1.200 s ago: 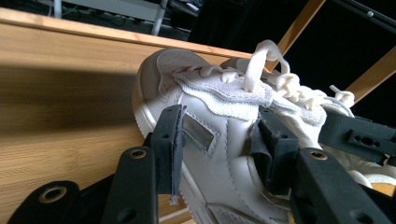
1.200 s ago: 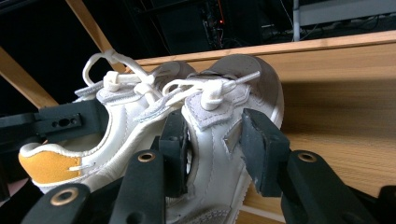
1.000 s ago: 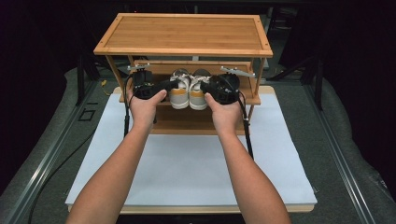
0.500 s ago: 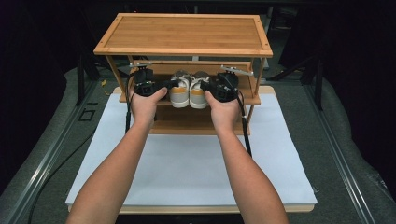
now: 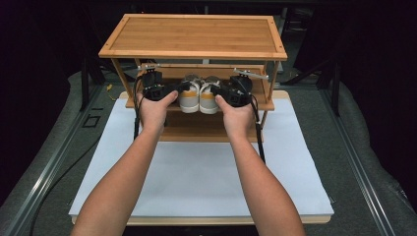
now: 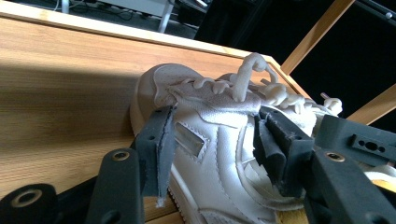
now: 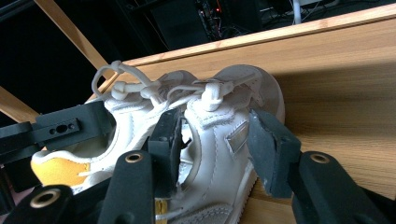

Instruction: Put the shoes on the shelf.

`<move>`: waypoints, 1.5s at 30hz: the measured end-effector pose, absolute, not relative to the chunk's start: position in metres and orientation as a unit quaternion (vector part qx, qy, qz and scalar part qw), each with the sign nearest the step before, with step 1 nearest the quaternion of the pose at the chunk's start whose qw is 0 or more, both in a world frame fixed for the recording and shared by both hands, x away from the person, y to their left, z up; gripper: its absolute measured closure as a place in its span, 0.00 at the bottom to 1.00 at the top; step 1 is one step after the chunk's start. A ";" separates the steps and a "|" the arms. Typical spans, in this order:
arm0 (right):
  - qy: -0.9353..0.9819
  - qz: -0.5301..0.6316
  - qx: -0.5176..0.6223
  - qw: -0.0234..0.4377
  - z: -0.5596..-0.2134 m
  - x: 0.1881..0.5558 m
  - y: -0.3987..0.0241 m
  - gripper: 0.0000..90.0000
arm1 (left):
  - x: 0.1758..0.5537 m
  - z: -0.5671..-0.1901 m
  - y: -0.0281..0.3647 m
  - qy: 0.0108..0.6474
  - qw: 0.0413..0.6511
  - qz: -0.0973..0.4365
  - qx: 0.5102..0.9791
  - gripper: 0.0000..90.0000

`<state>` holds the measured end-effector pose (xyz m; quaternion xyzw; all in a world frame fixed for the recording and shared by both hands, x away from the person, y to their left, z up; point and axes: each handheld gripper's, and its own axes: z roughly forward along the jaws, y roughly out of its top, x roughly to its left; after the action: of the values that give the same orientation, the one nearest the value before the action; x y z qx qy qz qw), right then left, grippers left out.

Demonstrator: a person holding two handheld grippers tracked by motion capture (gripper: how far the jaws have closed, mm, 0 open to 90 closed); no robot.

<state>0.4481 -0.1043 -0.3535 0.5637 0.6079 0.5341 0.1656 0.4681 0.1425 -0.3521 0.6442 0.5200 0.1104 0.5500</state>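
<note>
Pair of shoes: two white leather lace-up sneakers with orange-yellow heel patches, a left shoe (image 5: 189, 94) and a right shoe (image 5: 210, 95), side by side and touching, heels toward the person.
Location: on the middle shelf (image 5: 263, 104) of a three-tier bamboo slatted shoe rack (image 5: 193, 35), under its top board.
Rack position: at the far end of a white sheet (image 5: 196, 172) covering a light wooden table board (image 5: 206, 221).
Left gripper: black two-jaw tool (image 5: 173, 90) in the person's left hand (image 5: 155, 109); in the left gripper view its jaws straddle the left shoe (image 6: 219, 154) across the upper, both pads against the leather, closed onto it at about shoe width.
Right gripper: black two-jaw tool (image 5: 222, 92) in the right hand (image 5: 237, 115); in the right gripper view the jaws sit either side of the right shoe (image 7: 224, 140). The inner pad is pressed between the two shoes; the outer pad lies at the side wall, with firm contact hard to confirm.
Hidden: toes of both shoes are covered by the top board in the high view; soles cannot be seen. The bottom shelf (image 5: 196, 129) is partly behind the hands.
Cut off: forearms leave the lower edge of the high view.
Markings: a small rectangular side tab on each shoe; no lettering readable. No brand can be made out.
Surroundings: dark grey floor covering (image 5: 364, 147) around the table, room beyond unlit.
</note>
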 end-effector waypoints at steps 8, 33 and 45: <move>0.615 0.533 0.556 0.166 -0.346 0.439 -0.108 0.63 | 0.461 -0.345 0.147 0.511 0.558 0.116 0.643 0.55; 0.622 0.541 0.528 0.202 -0.330 0.408 -0.126 0.76 | 0.431 -0.344 0.174 0.502 0.565 0.129 0.642 0.71; 0.639 0.524 0.532 0.186 -0.360 0.414 -0.132 0.98 | 0.431 -0.363 0.173 0.499 0.558 0.123 0.652 0.92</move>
<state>0.4139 -0.1320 -0.3597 0.5316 0.6388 0.5242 0.1857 0.4312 0.1729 -0.3633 0.6521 0.4986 0.1234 0.5575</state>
